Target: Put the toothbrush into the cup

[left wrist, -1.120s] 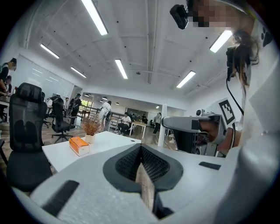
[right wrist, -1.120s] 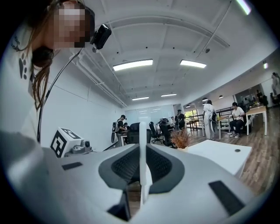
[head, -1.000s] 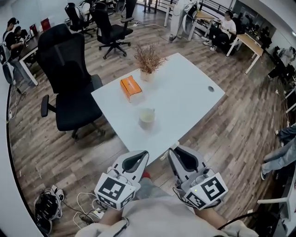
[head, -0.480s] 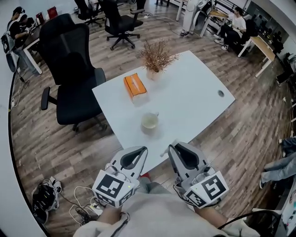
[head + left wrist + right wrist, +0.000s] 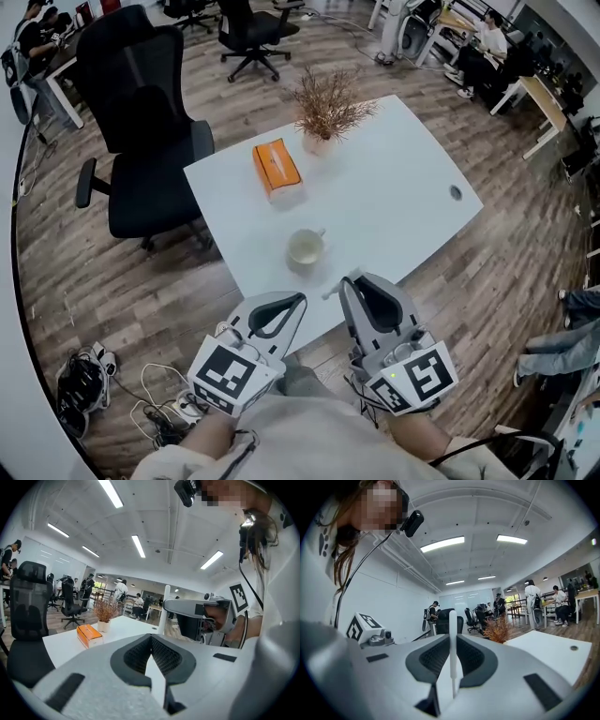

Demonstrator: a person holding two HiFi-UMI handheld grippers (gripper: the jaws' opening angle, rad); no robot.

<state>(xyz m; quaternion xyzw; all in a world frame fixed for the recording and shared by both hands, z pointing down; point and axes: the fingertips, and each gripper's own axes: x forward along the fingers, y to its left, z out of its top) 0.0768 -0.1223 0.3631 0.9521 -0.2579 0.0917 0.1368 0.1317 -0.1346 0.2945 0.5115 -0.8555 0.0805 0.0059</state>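
White toothbrush (image 5: 452, 620) pinched in right gripper (image 5: 451, 641); head view shows only its tip.

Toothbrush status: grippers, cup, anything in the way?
Right gripper shut on toothbrush; left gripper shut, empty. Cup upright on table, toothbrush not yet in. Nothing between them.

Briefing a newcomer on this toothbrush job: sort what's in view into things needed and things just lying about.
Needed:
toothbrush, clamped in the right gripper
cup on the white table

Just lying about:
orange box
dried plant
black office chair
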